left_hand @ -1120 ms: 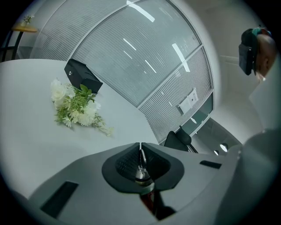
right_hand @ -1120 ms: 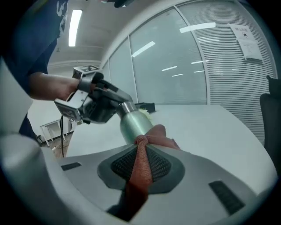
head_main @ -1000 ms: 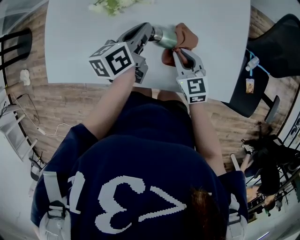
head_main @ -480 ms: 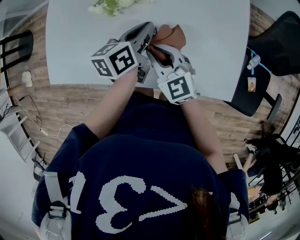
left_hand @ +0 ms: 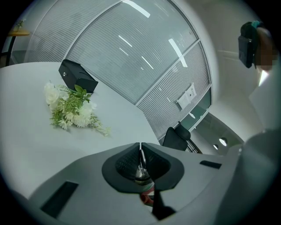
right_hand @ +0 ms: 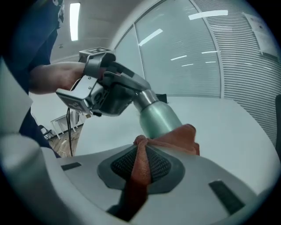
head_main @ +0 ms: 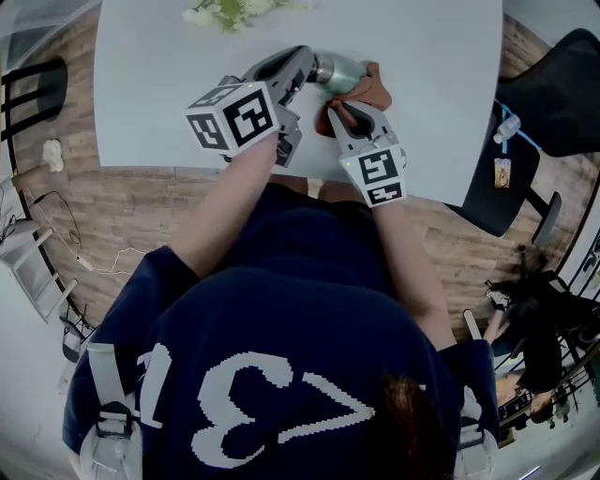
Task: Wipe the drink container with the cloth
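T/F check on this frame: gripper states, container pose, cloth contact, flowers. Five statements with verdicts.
1. The left gripper is shut on the metal top of the drink container. True.
2. The right gripper is empty. False: it is shut on the cloth.
3. The cloth rests against the container's green body. True.
4. The container stands upright on the table. False: it is held tilted, nearly sideways, over the table.
5. The flowers lie between the two grippers. False: they lie at the table's far edge.

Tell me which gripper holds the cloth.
The right gripper: the rust-orange cloth is pinched between its jaws. The left gripper clamps the top of the green drink container instead.
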### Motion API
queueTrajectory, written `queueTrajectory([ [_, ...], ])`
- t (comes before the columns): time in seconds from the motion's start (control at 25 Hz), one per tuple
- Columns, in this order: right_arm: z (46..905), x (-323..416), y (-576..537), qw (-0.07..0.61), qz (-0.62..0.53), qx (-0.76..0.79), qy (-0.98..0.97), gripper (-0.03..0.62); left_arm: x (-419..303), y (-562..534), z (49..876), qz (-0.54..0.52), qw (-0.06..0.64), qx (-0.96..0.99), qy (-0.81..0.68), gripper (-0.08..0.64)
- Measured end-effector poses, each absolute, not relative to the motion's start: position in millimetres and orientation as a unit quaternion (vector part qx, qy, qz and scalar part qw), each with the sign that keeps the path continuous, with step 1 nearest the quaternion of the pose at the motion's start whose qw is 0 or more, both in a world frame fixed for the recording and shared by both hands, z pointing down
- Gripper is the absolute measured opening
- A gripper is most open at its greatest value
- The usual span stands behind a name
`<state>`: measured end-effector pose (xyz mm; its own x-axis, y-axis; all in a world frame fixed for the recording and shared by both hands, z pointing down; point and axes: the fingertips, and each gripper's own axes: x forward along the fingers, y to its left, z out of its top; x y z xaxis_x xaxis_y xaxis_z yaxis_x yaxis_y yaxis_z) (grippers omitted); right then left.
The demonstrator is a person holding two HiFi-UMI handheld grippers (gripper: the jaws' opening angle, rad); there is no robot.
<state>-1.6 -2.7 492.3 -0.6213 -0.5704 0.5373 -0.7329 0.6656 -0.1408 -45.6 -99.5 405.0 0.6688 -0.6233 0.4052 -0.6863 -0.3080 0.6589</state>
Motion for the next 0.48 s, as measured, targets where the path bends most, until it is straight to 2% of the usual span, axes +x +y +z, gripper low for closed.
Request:
queueTrajectory([
  [0.28,445.8,-67.1,-13.4,0.188,0.109,0.319,-0.922,0.061,-40.8,-99.5,406.1,0.057,0.412,0.817,-0.399,0.023],
  [0.48,470.4,-41.0,-5.2,0.222,0.133,0.346,-0.902,0.061,-51.2,-95.2,401.4,0.052,0.42,0.816,-0.394,0.024],
])
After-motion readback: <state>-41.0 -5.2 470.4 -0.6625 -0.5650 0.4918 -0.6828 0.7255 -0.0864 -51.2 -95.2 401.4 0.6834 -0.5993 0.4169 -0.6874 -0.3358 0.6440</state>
